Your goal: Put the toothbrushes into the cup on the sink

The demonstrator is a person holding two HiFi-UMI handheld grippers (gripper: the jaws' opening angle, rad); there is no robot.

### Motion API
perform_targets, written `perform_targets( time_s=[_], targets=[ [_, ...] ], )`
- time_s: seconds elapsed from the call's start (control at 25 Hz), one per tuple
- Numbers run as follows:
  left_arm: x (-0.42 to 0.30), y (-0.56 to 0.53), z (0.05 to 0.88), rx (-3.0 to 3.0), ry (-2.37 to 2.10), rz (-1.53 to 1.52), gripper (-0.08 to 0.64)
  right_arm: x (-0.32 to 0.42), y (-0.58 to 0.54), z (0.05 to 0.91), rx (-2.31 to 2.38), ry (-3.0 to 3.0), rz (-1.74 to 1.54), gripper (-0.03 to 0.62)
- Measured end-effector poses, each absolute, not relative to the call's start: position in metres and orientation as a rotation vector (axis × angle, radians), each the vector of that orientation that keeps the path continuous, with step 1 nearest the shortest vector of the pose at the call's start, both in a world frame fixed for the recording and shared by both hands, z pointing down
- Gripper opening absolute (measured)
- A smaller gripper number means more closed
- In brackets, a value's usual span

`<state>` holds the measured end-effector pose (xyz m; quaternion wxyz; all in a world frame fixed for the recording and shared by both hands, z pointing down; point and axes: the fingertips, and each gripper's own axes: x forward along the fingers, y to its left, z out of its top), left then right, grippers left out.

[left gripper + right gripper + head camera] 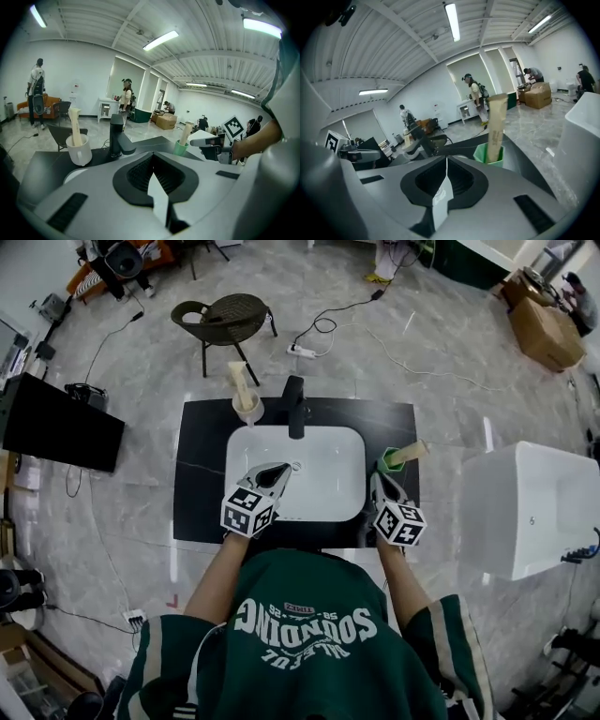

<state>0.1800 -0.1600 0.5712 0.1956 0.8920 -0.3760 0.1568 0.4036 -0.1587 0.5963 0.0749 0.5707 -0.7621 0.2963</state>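
As the left gripper [281, 469] and right gripper [378, 476] stand closed empty, the boxed toothbrush [497, 124] just beyond the right fingertips looks light and stiff, best pinched mid-length.

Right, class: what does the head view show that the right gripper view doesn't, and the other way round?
Head view only: the person's green shirt and the marker cube on the right tool. Right gripper view only: ceiling lights, people standing far back, and that tool's jaws shut, nothing between them. Both: the green cup holding a boxed toothbrush, the black tap, the left tool.
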Motion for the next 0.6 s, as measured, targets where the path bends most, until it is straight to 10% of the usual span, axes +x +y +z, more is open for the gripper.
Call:
perform_targets(
  time_s=[0.6],
  targets=[
    [0.154,-0.159,0.572,2.458,-1.151,0.394,0.011,0.245,-0.184,0.542,1.318,-2.538,0.581,0.046]
  ],
)
